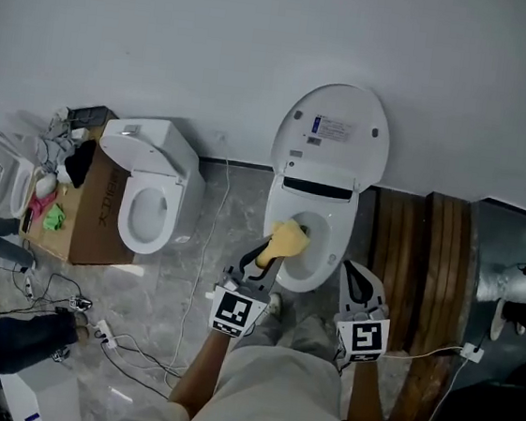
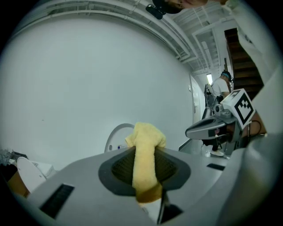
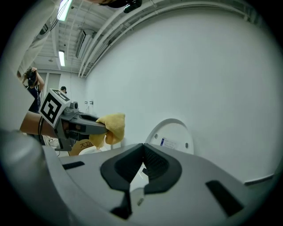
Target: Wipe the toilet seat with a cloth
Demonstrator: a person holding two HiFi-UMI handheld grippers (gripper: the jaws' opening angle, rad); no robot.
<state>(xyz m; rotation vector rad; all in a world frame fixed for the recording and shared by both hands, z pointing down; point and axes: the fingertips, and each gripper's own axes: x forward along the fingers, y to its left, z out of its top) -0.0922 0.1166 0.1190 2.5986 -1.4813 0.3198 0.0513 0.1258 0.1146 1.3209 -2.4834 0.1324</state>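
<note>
A white toilet point(image 1: 332, 224) stands against the wall with its lid point(image 1: 333, 133) raised. My left gripper point(image 1: 272, 249) is shut on a yellow cloth point(image 1: 287, 239) and holds it over the left front of the seat and bowl. In the left gripper view the cloth point(image 2: 145, 156) is pinched between the jaws and bunches above them. The right gripper view shows the same cloth point(image 3: 111, 127) at the left, in the other gripper. My right gripper point(image 1: 359, 280) hangs just right of the toilet's front, shut with nothing in it; its pads meet in the right gripper view point(image 3: 142, 164).
A second white toilet point(image 1: 150, 192) stands to the left beside a cardboard box point(image 1: 89, 204) with clutter. Cables and a power strip point(image 1: 103, 333) lie on the grey floor at left. Wooden steps point(image 1: 418, 260) rise on the right. A person point(image 2: 220, 88) stands far back.
</note>
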